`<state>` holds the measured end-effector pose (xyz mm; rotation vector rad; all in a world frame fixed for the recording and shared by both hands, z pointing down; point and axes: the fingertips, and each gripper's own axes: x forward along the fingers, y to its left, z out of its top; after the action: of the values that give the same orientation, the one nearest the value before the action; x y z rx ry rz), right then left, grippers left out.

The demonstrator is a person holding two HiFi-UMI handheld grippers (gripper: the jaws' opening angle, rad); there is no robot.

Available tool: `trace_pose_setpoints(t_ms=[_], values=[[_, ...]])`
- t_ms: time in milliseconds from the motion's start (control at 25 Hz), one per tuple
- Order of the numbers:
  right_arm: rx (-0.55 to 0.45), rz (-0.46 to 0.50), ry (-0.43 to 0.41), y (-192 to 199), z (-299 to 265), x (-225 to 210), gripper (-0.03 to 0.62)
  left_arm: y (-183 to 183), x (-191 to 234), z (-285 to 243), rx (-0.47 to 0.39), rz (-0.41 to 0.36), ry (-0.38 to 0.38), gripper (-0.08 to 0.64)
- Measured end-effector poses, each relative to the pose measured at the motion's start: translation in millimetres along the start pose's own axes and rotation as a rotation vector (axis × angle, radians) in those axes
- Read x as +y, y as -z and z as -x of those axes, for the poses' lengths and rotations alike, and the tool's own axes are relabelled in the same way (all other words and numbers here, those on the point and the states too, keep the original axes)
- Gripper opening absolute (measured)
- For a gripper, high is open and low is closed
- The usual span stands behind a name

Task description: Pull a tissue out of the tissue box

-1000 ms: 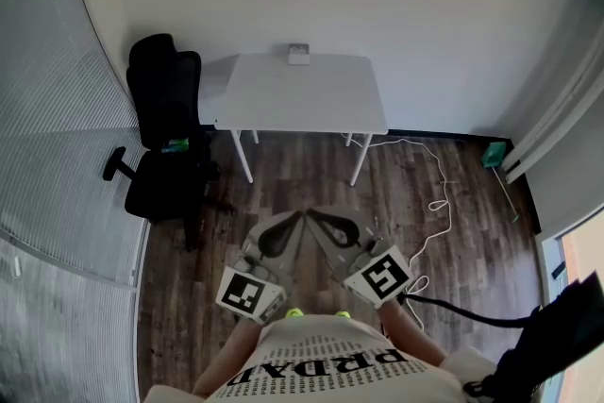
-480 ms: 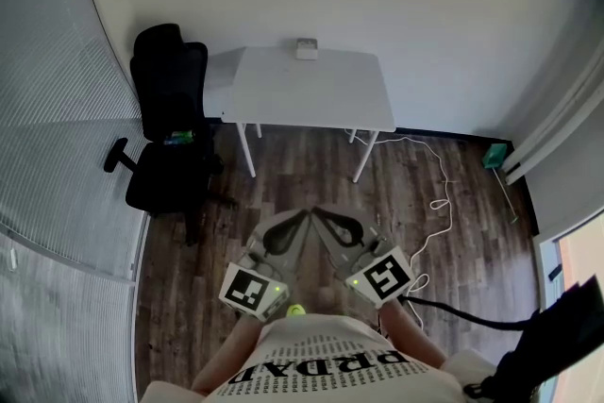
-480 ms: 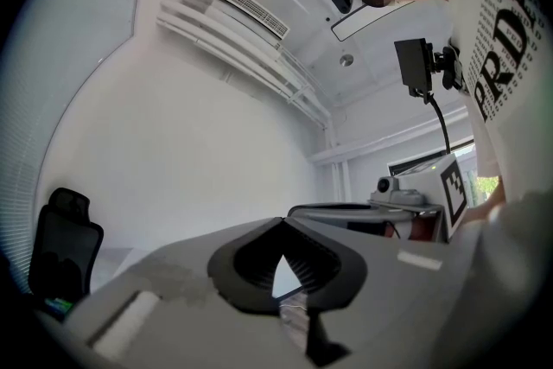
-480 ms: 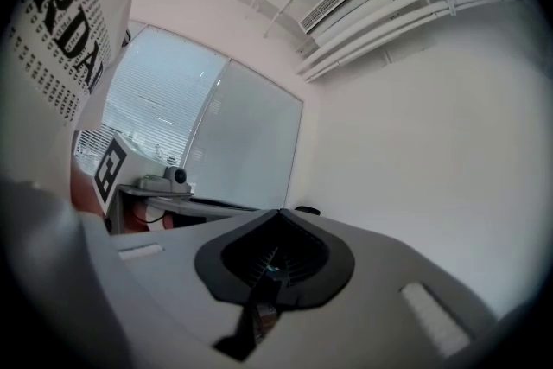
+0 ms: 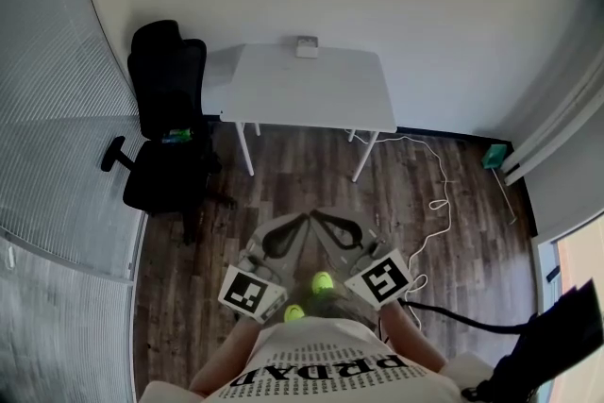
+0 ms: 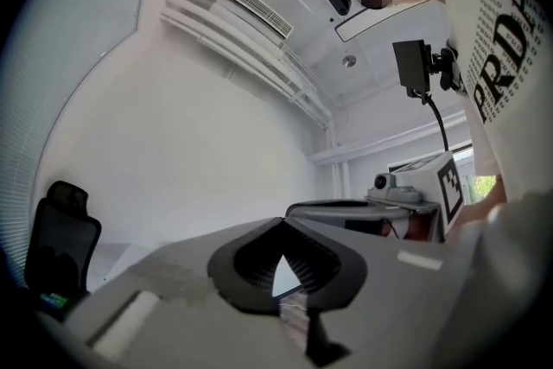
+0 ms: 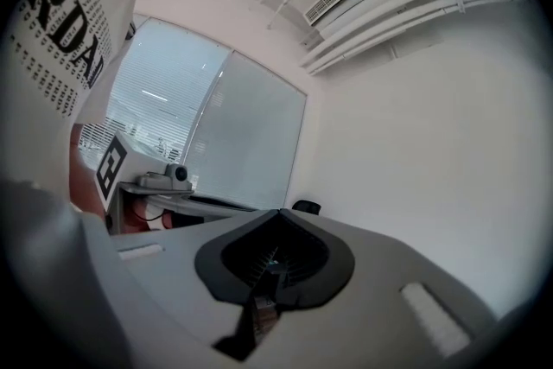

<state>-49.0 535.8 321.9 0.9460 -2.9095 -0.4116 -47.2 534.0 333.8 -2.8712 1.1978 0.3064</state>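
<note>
Hugging far table (image 5: 311, 99) edge, tissue box (image 5: 306, 48), ctr

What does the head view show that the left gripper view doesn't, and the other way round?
Only the head view: the tissue box, on the white table's far edge, and the white cable on the floor. Only the left gripper view: the ceiling vent. Both: the black chair, the left gripper, shut and empty, and the right gripper.

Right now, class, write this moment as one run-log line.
stage: pull not started | left tongs: shut, empty | right tongs: shut, empty | tissue box: far edge of white table, untouched | both tongs well short of it
</note>
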Motion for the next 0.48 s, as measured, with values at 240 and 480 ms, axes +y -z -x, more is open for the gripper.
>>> trace_pose_setpoints(t_ms=[240, 480], values=[[-0.021, -0.049, 0.006, 13, 1, -27, -0.002, 10, 5, -27, 0.020, -0.003, -0.009, -0.009], [-0.030, -0.052, -0.004, 20, -8, -68, -0.002, 12, 20, -67, 0.031, -0.012, -0.013, -0.009]])
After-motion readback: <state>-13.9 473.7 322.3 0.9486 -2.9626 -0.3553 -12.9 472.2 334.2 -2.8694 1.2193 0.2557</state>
